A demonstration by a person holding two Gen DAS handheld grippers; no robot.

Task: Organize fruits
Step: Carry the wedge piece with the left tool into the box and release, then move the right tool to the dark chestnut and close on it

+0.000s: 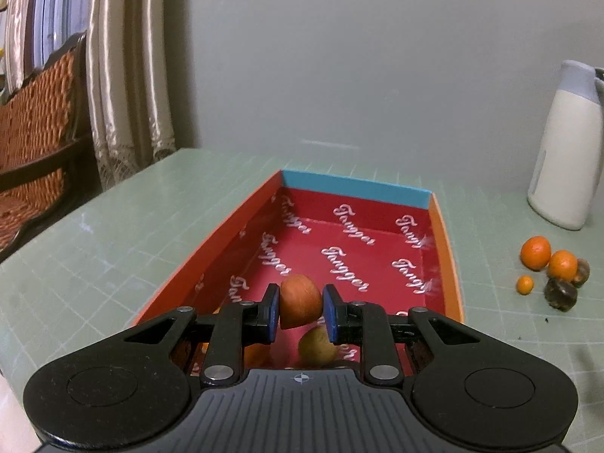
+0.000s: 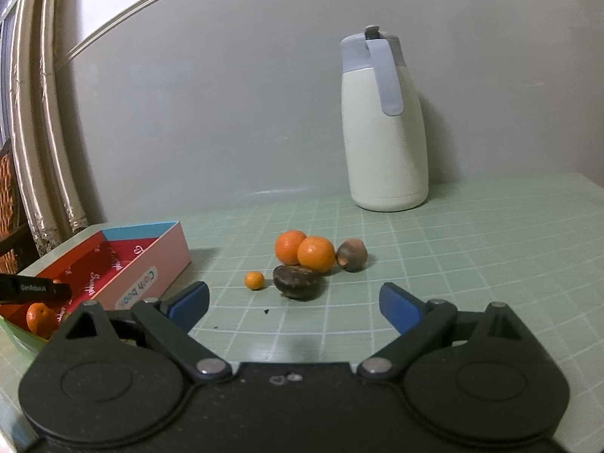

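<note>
Fruit (image 1: 300,302), reddish-orange, sits clamped between the blue pads of the left gripper (image 1: 301,307), above the near end of the red box (image 1: 445,249); the box's far half lies bare up to its blue end wall. Right gripper (image 2: 293,304) hangs wide apart over open green mat (image 2: 472,249), just short of the fruit cluster (image 2: 307,260). A white jug (image 2: 385,132) stands by the wall.

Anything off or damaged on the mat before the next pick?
Two small dark specks lie on the green mat just in front of the dark fruit, probably bits shed from it. That fruit and the brown one look dull and rough beside the oranges. Nothing spilled or tipped.
</note>
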